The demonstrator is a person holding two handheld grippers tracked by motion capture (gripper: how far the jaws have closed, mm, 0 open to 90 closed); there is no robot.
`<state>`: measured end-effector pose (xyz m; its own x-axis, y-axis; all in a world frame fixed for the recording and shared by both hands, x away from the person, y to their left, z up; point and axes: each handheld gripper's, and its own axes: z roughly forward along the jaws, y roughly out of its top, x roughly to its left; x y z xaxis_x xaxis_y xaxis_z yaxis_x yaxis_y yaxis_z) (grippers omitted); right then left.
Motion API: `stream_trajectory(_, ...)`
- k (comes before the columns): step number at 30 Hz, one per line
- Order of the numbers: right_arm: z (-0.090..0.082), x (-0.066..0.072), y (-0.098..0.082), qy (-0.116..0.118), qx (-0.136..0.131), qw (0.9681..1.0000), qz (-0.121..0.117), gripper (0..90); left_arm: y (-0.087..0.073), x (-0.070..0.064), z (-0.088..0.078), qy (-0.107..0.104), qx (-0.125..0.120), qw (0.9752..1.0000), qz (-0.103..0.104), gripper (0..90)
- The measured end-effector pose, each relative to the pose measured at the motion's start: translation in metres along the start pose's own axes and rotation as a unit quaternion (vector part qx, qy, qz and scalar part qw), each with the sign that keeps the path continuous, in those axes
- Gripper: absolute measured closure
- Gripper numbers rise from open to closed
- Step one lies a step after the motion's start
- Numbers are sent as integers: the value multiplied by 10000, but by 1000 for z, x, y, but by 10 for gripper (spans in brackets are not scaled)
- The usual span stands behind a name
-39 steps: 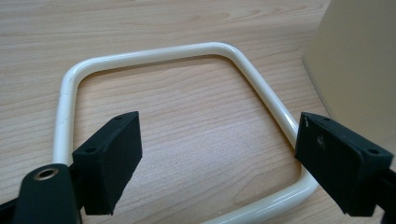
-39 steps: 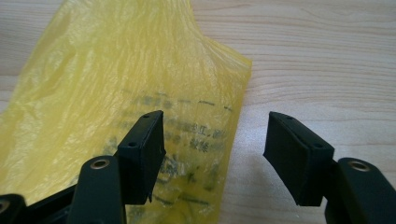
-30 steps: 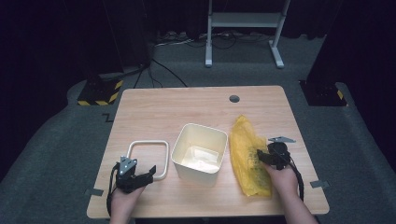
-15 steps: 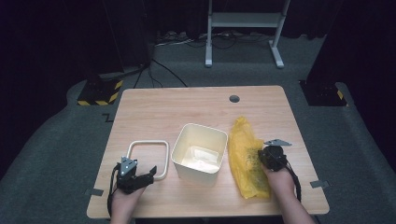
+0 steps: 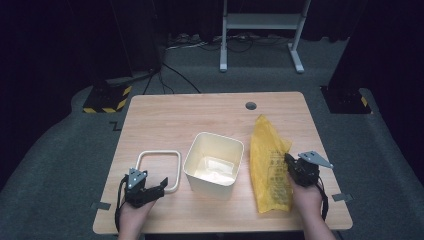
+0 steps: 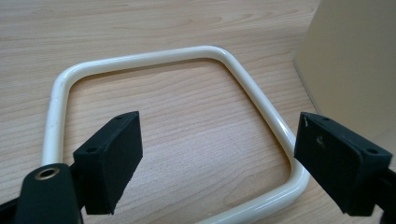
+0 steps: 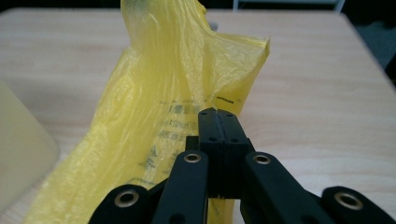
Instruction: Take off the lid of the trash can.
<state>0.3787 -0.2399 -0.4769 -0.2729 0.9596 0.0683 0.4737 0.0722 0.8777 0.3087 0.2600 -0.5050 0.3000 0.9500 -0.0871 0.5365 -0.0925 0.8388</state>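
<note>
A yellow plastic bag [image 5: 267, 160] lies on the right side of the wooden table [image 5: 200, 115]. My right gripper [image 5: 289, 161] is shut on the bag's right edge, which stands lifted a little off the wood. In the right gripper view the jaws [image 7: 218, 114] are pressed together with the crinkled bag [image 7: 154, 93] rising beyond them. My left gripper [image 5: 162, 184] rests open at the front left, its tips at the near corner of a cream square ring [image 5: 150, 155]. The left gripper view has the open jaws [image 6: 215, 154] spanning the ring [image 6: 140, 58], touching nothing.
A cream square bin [image 5: 212, 182] stands mid-table between ring and bag, with something pale in its bottom; its wall [image 6: 355, 60] is close on the left gripper's right. A cable hole [image 5: 251, 106] is at the table's far edge. A white stand [image 5: 260, 30] is behind the table.
The right gripper has moved left onto the bag's edge, its jaws have shut on the plastic, and that edge has lifted slightly. The left gripper has stayed put.
</note>
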Motion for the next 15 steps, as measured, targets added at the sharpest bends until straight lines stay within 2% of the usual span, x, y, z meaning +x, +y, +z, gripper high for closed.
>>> stream_trajectory(2, -8, 1, 3, -54, -262, 9996, 37, 897, 0, 0, 0, -18, -18, 10000, 8, 154)
stream_trajectory(7, -26, 4, 8, -226, -847, 9961, 85, 897, 0, 0, -1, -48, -55, 10000, 15, 154)
stream_trajectory(12, -43, 10, 16, -316, -1421, 9893, 66, 897, 0, -1, -1, -49, -75, 9999, 55, 154)
stream_trajectory(15, -54, 16, 22, -372, -1769, 9835, 18, 897, 1, -2, 0, -66, -62, 9999, 69, 154)
